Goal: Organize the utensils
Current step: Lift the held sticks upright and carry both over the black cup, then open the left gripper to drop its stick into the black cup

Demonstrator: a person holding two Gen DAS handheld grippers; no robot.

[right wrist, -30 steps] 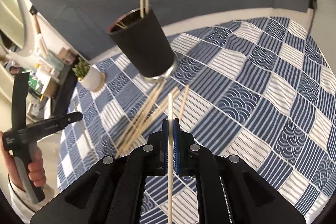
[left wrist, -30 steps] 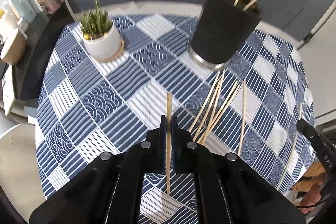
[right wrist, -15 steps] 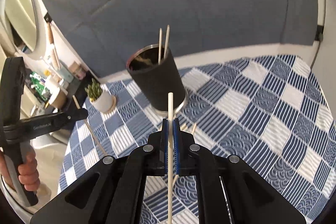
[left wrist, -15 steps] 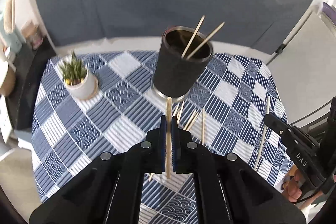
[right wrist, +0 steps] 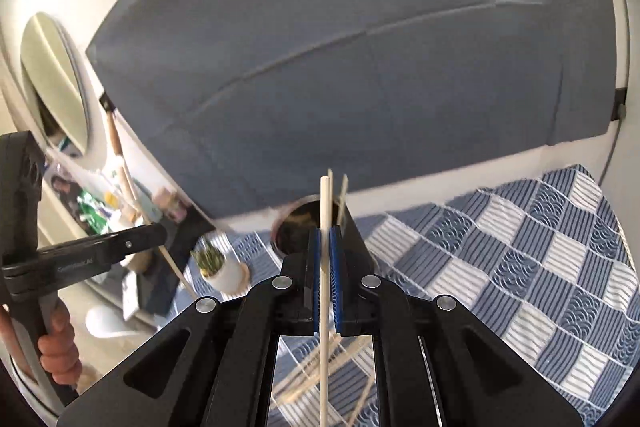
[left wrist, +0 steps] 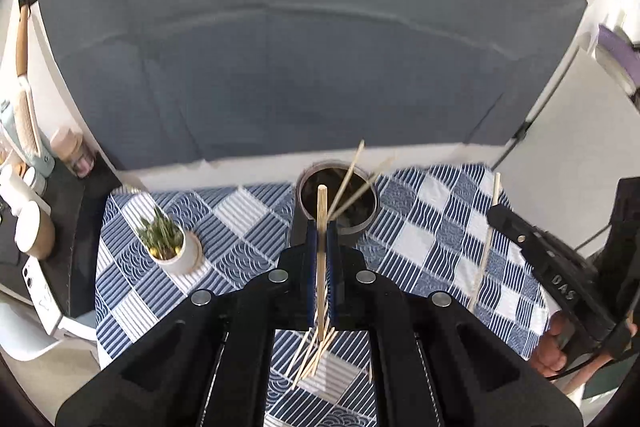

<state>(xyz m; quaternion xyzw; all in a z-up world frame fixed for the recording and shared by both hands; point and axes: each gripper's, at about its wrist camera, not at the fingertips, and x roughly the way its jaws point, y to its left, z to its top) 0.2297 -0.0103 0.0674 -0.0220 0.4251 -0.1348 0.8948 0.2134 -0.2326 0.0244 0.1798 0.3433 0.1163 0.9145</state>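
My left gripper (left wrist: 320,227) is shut on a wooden chopstick (left wrist: 321,203) that stands upright, high above the table. Its top lines up with the mouth of the black cup (left wrist: 308,215), which holds two chopsticks (left wrist: 351,173). My right gripper (right wrist: 325,231) is shut on a paler chopstick (right wrist: 325,195), also in front of the black cup (right wrist: 354,227). Several loose chopsticks (left wrist: 312,355) lie on the cloth below both grippers. Each gripper shows in the other's view: the right gripper (left wrist: 496,217) with its stick (left wrist: 486,247), the left gripper (right wrist: 158,231) with its stick (right wrist: 174,263).
A blue and white checked tablecloth (right wrist: 520,267) covers the table. A small plant in a white pot (left wrist: 172,247) stands left of the cup. A grey panel (left wrist: 300,47) rises behind the table, and a dark shelf with bottles (left wrist: 68,151) stands at the left.
Both grippers have risen well above the table with their chopsticks still gripped. The cup now looks smaller and farther below, and the loose chopsticks have dropped under the fingers.
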